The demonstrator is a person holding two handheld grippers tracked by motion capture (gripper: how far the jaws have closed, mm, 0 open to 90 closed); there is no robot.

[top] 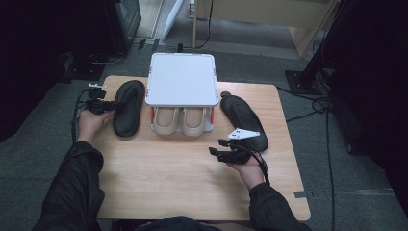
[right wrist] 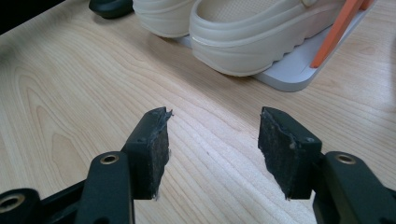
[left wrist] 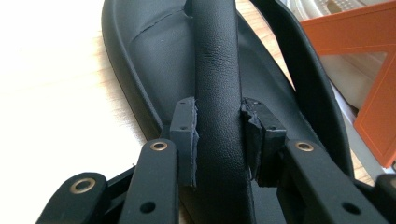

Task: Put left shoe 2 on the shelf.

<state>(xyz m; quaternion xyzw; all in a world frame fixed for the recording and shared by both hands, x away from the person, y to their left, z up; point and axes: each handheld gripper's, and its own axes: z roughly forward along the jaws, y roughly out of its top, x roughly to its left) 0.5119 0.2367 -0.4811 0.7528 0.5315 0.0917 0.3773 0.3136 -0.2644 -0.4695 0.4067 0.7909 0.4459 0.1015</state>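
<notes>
Wooden counter (top: 192, 183), carpeted floor around it. Back centre: white two-tier shoe rack (top: 182, 79) with orange side supports, a pair of cream clogs (top: 180, 120) on its lower shelf, toes pointing toward the person.

Left black sandal (top: 129, 107) lies flat on the counter just beside the rack's left side. Right black sandal (top: 244, 122) lies flat on the rack's right side, angled.

Left gripper (top: 102, 105) sits at the left sandal's outer edge. In the left gripper view its fingers (left wrist: 187, 140) are narrowed onto the sandal's black strap (left wrist: 217, 93), pads pressing it from both sides; the sole is on the counter.

Right gripper (top: 222, 150) is over bare counter in front of the rack, near the right sandal but apart from it. Its fingers (right wrist: 152, 151) stand wide, nothing between them, clogs ahead.
</notes>
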